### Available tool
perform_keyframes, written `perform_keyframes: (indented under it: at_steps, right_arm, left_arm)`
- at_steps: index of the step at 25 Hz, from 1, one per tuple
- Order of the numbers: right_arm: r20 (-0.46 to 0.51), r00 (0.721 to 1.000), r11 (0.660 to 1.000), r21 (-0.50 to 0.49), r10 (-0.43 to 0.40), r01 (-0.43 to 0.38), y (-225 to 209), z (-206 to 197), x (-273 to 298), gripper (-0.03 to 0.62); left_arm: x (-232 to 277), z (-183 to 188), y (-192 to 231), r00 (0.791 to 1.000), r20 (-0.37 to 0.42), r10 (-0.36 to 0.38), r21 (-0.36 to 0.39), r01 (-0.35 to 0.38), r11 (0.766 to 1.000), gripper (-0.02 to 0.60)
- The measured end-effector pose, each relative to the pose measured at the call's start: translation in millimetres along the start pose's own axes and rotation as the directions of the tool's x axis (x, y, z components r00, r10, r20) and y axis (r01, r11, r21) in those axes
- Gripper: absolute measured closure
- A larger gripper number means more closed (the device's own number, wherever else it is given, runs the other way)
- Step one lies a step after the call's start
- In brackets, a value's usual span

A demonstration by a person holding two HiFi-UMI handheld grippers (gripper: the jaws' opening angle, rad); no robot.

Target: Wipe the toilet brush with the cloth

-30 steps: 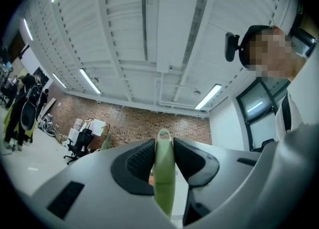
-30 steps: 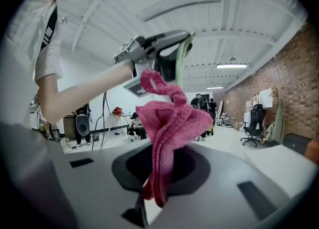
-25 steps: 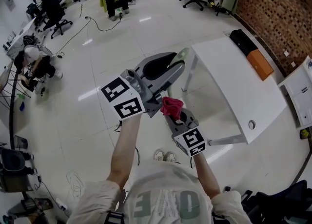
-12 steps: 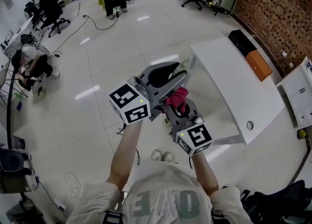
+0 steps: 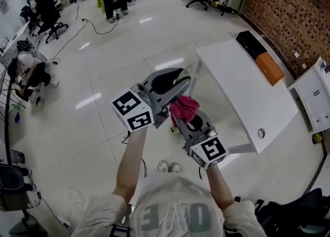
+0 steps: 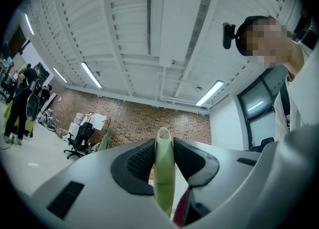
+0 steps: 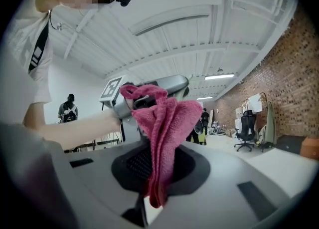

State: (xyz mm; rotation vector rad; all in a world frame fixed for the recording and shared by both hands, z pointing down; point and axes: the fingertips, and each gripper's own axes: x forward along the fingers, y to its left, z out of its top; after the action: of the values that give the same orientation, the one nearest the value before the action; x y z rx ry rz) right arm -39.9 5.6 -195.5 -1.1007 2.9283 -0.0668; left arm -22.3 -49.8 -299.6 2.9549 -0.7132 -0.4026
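The toilet brush shows only as a pale green handle (image 6: 163,173) with a hang hole at its tip. My left gripper (image 6: 163,159) is shut on it, and the brush head is hidden. In the head view the handle tip (image 5: 193,69) pokes out past the left gripper (image 5: 172,80), which points up and to the right. My right gripper (image 7: 157,169) is shut on a pink-red cloth (image 7: 167,123), which stands up out of the jaws. Seen from above, the cloth (image 5: 184,108) lies bunched against the underside of the left gripper, with the right gripper (image 5: 188,121) just below it.
A white table (image 5: 242,94) stands to the right, with a black box (image 5: 247,41) and an orange box (image 5: 268,67) along its far edge. Beyond lie glossy floor tiles, a trailing cable (image 5: 87,21), office chairs and standing people. A brick wall (image 5: 289,9) closes the right side.
The right gripper has risen with the cloth, which now sits closer under the left gripper. The left gripper has sunk a little, still gripping the handle.
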Motion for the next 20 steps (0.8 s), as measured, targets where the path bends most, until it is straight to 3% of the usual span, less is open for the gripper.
perform_keyframes:
  at_steps: [5,9,16,20]
  right_arm:
    - [-0.158,0.977,0.989,0.026,-0.14,0.146,-54,-68,-36,0.563]
    - [-0.193,0.952,0.966,0.059,-0.237,0.252,-94,-88,-54,0.563]
    - [-0.202,0.941,0.954,0.073,-0.273,0.292,-125,-93,-62,0.563]
    - [-0.231,0.934,0.95,0.086,-0.272,0.299,-136,-124,-58,0.563]
  left_arm:
    - [-3,1,23,1.0,0.013,0.005,0.033,-0.006,0.999,0.459]
    - [-4,-3,30,1.0,0.021,-0.023,0.062,0.022,0.998,0.459]
    - [3,-23,40,0.998,0.014,-0.066,0.078,0.064,0.995,0.46]
    - [-3,-63,55,0.999,0.0,-0.051,0.053,0.051,0.997,0.46]
